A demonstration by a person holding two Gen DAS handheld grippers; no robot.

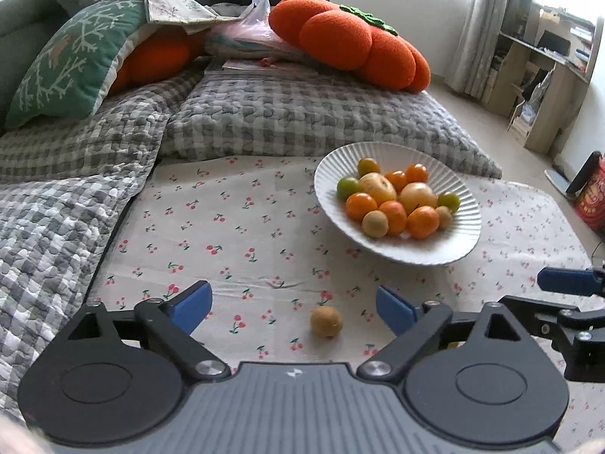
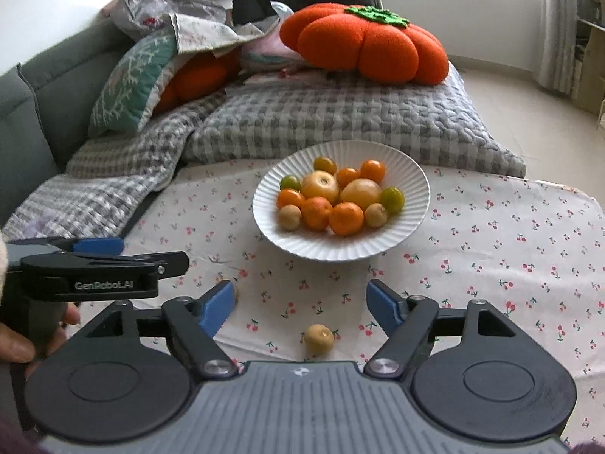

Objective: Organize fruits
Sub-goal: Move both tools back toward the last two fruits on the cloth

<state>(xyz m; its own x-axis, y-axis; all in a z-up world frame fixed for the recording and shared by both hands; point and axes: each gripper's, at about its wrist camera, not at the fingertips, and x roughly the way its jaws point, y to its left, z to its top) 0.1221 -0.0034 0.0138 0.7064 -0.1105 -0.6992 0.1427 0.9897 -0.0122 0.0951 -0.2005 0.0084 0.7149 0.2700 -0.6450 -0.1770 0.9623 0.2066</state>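
A white ribbed plate [image 1: 397,255] [image 2: 340,254] on the cherry-print cloth holds several small fruits [image 1: 395,200] [image 2: 332,198], orange, green and yellow. In the left wrist view a small tan fruit [image 1: 326,321] lies on the cloth between the wide-apart fingers of my left gripper [image 1: 293,304], untouched by either pad. In the right wrist view my right gripper [image 2: 302,299] also stands open, with another small tan fruit [image 2: 318,339] loose on the cloth between its fingers. A sliver of a tan fruit [image 2: 236,294] peeks out behind the right gripper's left finger.
A grey checked quilt [image 1: 302,113] lies behind the plate with an orange pumpkin cushion [image 1: 351,41] on it. A green pillow [image 1: 72,60] and grey sofa [image 2: 34,113] are at the left. A red can [image 1: 593,196] stands far right. A hand [image 2: 19,344] grips the left gripper's handle.
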